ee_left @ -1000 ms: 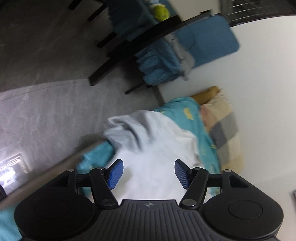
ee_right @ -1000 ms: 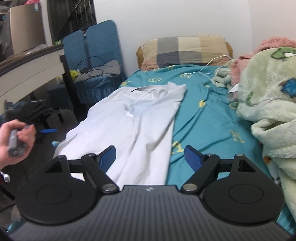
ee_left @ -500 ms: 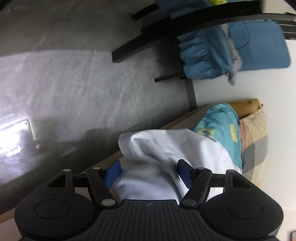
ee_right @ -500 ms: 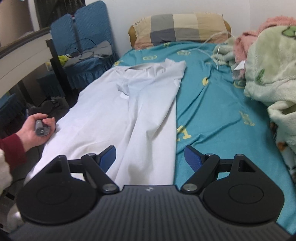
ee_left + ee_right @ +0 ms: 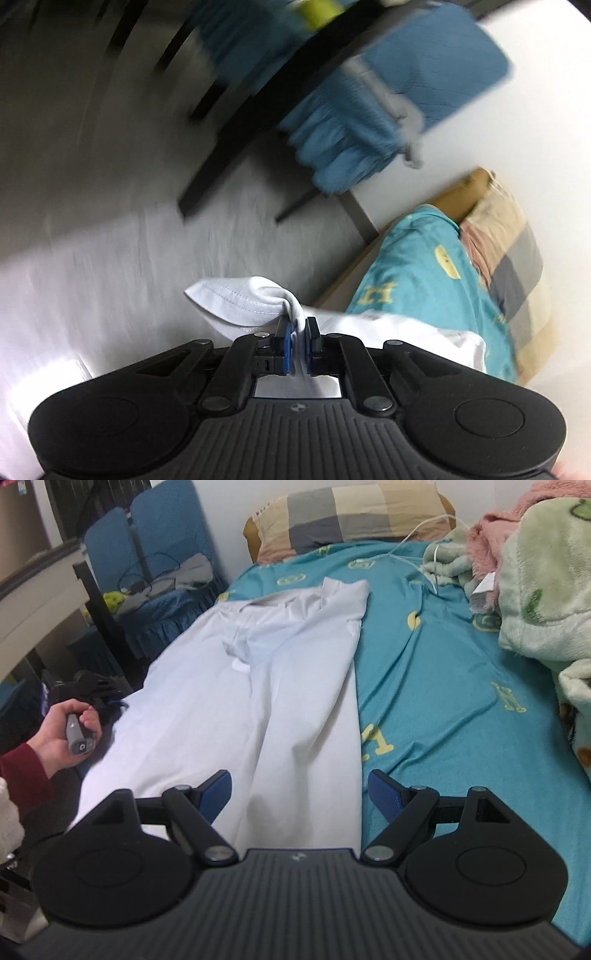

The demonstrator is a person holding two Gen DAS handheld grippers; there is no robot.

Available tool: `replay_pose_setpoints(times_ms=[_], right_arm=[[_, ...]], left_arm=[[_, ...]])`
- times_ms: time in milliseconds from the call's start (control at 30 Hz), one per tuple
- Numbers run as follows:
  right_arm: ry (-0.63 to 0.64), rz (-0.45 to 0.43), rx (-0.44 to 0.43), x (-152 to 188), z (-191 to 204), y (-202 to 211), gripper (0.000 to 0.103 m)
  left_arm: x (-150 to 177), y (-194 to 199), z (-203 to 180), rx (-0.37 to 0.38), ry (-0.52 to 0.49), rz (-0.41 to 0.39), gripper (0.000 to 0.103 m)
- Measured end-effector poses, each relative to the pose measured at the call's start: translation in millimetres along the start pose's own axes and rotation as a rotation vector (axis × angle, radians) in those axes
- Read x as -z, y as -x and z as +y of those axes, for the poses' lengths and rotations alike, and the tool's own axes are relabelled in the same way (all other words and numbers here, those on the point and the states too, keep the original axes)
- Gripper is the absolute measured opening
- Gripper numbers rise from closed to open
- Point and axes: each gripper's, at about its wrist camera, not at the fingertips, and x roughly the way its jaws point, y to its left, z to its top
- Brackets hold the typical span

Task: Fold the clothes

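Pinching one white shirt (image 5: 236, 302), the left tool (image 5: 298, 345) just closed; the right tool (image 5: 300, 794) gapes.

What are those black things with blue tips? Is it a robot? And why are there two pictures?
No robot: a person holds a black two-finger gripper in each hand, and each gripper carries its own camera, giving two pictures. The left gripper has just closed and pinches the hemmed edge of a white cotton shirt. The right gripper is open above that same shirt, which lies spread on a teal bedsheet with yellow prints. At the left edge, the person's hand grips the other gripper's grey handle.
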Motion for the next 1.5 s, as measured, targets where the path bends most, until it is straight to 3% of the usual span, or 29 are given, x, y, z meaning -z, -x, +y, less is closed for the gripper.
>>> replay_pose_setpoints(times_ms=[167,333,467,633,767,833,1067,1267,1400,1500], right_arm=[[-0.011,-0.054,-0.001,-4.0,-5.7,18.8,0.083],[-0.060,-0.089,0.003,-5.6,-21.7,33.3,0.083],[-0.129,-0.113,0.006,-6.0,-42.1,42.9,0.082],[-0.200,-0.135,0.022,-4.7,-66.9,48.2,0.083],[-0.231,-0.139,0.029,-2.3,-80.8,45.1,0.083],[-0.244,-0.132,0.027,-2.1,-84.6,41.7,0.083],[-0.237,-0.145,-0.019,-4.3,-82.3,39.4,0.083],[-0.194,-0.204,-0.101,-5.7,-71.8,56.3,0.082],[-0.183,-0.204,-0.171,-14.5,-59.9,70.4,0.082],[-0.157,-0.230,-0.212,-37.2,-42.6,73.4,0.079]], left_arm=[[3.4,58.3,-101.9,-0.083,-0.414,-0.142,0.007],[45.3,102.2,-208.3,-0.051,-0.733,-0.199,0.007],[109.0,116.1,-277.3,0.032,-0.931,-0.165,0.007],[202.4,96.3,-314.2,0.105,-1.068,-0.073,0.011],[244.9,81.8,-303.9,0.153,-1.054,0.018,0.034],[256.9,90.6,-289.2,0.169,-1.040,0.049,0.040],[276.6,199.2,-222.1,0.126,-1.041,-0.002,0.059],[284.5,298.0,-167.3,0.136,-0.948,-0.035,0.059],[280.2,314.2,-139.8,0.162,-0.830,-0.033,0.059],[277.1,317.6,-133.0,0.177,-0.847,-0.046,0.059]])
